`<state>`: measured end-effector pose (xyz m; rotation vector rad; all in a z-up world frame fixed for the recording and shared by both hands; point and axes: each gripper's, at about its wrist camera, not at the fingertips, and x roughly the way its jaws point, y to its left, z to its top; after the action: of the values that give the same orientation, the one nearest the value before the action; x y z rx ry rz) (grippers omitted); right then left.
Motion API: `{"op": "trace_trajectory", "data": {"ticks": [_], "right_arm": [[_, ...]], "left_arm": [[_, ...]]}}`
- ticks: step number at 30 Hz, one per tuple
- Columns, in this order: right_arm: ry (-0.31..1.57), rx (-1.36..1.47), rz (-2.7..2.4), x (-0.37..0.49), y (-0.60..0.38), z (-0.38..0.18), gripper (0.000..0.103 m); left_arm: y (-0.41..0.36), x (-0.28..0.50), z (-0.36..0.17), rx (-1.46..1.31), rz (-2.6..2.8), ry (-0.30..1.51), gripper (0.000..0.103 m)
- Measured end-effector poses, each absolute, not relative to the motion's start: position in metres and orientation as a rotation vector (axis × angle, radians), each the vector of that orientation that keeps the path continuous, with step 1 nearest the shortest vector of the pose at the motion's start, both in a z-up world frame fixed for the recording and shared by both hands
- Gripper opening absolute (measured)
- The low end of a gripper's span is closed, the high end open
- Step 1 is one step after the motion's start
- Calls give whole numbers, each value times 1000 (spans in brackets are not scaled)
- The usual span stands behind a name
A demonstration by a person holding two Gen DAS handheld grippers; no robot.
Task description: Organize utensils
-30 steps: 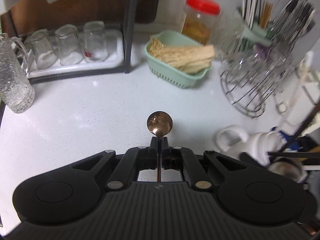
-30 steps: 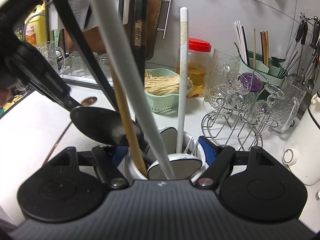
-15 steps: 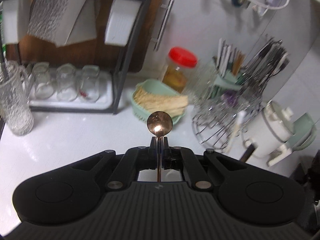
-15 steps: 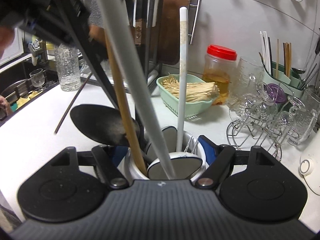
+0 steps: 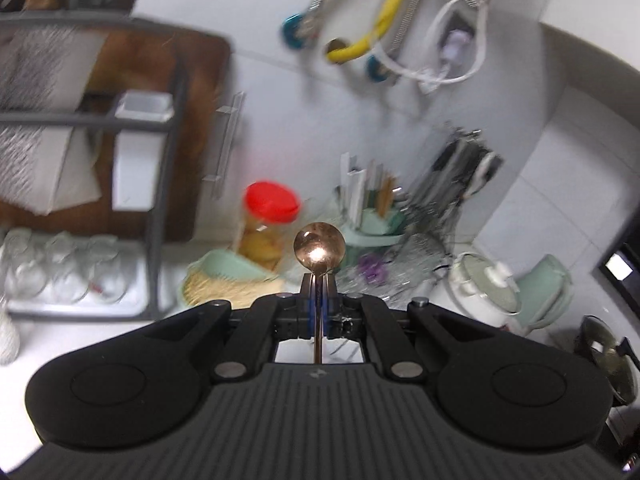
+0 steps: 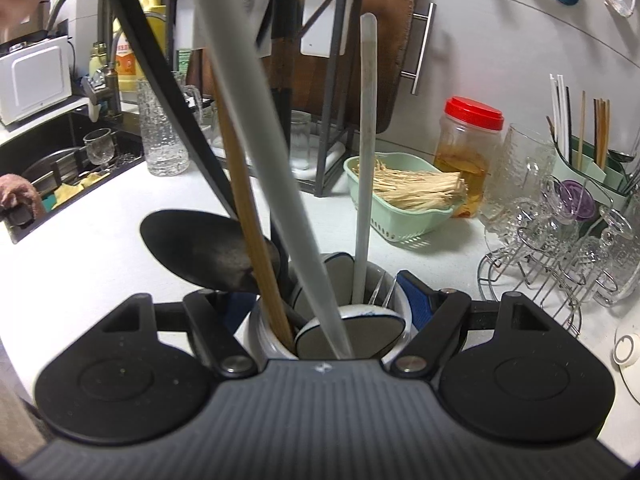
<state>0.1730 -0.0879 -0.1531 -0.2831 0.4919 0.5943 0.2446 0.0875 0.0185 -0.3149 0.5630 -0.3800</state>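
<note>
While the left gripper (image 5: 319,280) pinches the thin handle of a copper spoon (image 5: 319,246) between nearly shut jaws, the bowl of the spoon stands up just past the fingertips, catching a bright glint. Behind it, blurred, are a red-lidded jar (image 5: 269,224), a green basket (image 5: 228,280) of pale sticks, a rack of upturned glasses (image 5: 60,268) and a pale kettle (image 5: 486,292) to the right; hoses hang on the wall above.

The right gripper (image 6: 332,304) clasps a white holder (image 6: 264,332) from both sides, its blue pads against the holder's walls. The holder is crowded: a black ladle (image 6: 208,252) leans out to the left, a wooden stick (image 6: 248,216) and a thick grey handle (image 6: 256,128) slant up and left, and a white handle (image 6: 366,152) stands nearly upright. On the counter (image 6: 80,264) beyond sit the basket, the jar, a wire stand (image 6: 552,248) with glassware, and a sink (image 6: 60,168) far left.
</note>
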Motion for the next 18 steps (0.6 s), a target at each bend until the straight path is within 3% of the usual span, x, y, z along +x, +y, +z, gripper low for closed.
{"op": "trace_trajectory", "data": {"ticks": [7, 18], "right_arm": [[480, -283, 610, 175, -87, -157, 78], [471, -276, 618, 171, -88, -157, 79]], "left_arm": [[64, 248, 22, -291, -447, 541, 3], [36, 256, -19, -205, -502, 617, 3]]}}
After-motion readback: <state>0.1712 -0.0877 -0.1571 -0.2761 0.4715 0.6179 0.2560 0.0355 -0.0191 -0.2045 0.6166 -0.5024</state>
